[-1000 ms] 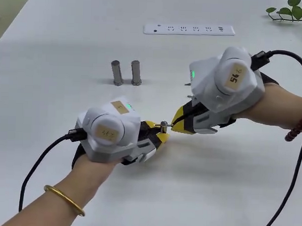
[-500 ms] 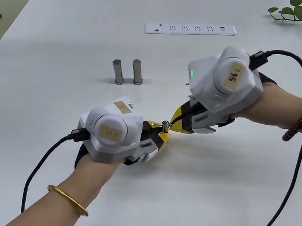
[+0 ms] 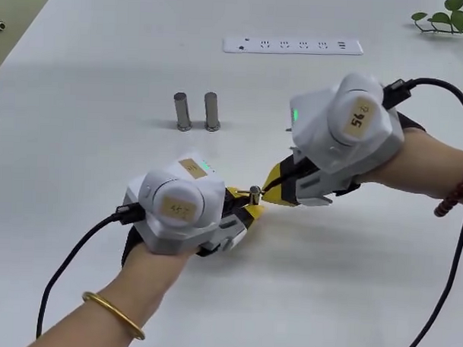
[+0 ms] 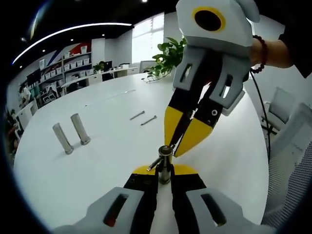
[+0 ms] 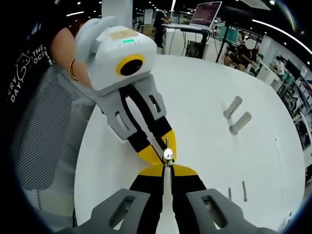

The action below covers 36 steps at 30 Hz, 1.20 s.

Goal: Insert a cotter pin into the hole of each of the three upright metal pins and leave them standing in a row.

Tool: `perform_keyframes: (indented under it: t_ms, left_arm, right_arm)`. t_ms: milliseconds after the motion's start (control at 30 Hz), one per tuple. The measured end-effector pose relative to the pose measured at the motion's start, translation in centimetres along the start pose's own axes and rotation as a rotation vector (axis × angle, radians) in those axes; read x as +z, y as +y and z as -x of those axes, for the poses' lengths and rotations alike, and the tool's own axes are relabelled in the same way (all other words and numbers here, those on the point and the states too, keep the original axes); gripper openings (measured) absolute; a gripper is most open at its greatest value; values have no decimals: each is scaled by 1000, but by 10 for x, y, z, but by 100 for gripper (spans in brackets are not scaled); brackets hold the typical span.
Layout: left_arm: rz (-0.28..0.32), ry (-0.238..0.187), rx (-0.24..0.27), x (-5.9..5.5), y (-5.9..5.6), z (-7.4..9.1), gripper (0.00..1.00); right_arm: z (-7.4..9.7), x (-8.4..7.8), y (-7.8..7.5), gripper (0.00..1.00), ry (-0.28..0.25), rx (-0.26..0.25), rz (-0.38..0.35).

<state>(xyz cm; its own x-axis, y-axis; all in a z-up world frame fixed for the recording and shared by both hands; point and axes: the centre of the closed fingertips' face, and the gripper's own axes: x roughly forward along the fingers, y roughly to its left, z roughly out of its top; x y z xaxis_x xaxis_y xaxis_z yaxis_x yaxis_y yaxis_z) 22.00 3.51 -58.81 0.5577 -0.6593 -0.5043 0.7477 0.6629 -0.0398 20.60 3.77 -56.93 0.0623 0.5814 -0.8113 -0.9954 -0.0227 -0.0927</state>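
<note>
My left gripper is shut on a short metal pin and holds it upright just above the table. My right gripper meets it from the right, shut on a thin cotter pin. The cotter pin's end pokes out of the hole near the metal pin's top. In the left gripper view my own jaws clamp the pin's body, with the right gripper's yellow fingertips just behind it. Two other metal pins stand side by side farther back.
Two spare cotter pins lie flat on the white table beyond the grippers. A white power strip lies at the far edge and a plant at the far right. Cables trail from both grippers.
The left hand has edged slightly right and rolled a little. Both grippers stay joined at the metal pin, and the two standing pins have not moved.
</note>
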Motion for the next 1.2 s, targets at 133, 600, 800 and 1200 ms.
perform_keyframes:
  t_ms: [133,600,800,1200]
  left_arm:
    - [9,2,8,-1,1,0,7]
    - [75,-17,45,-1,1,9,11]
    - [95,-10,65,-5,-1,9,11]
    - [94,-17,93,-6,1,10,10]
  right_arm:
    - [0,-1,1,0,-7,1,-1]
    - [5,0,-3,0,-31,-11,-13]
    - [6,1,-2,0,-28,-13,-13]
    - [8,-3,-5,3,-17,-33,-36]
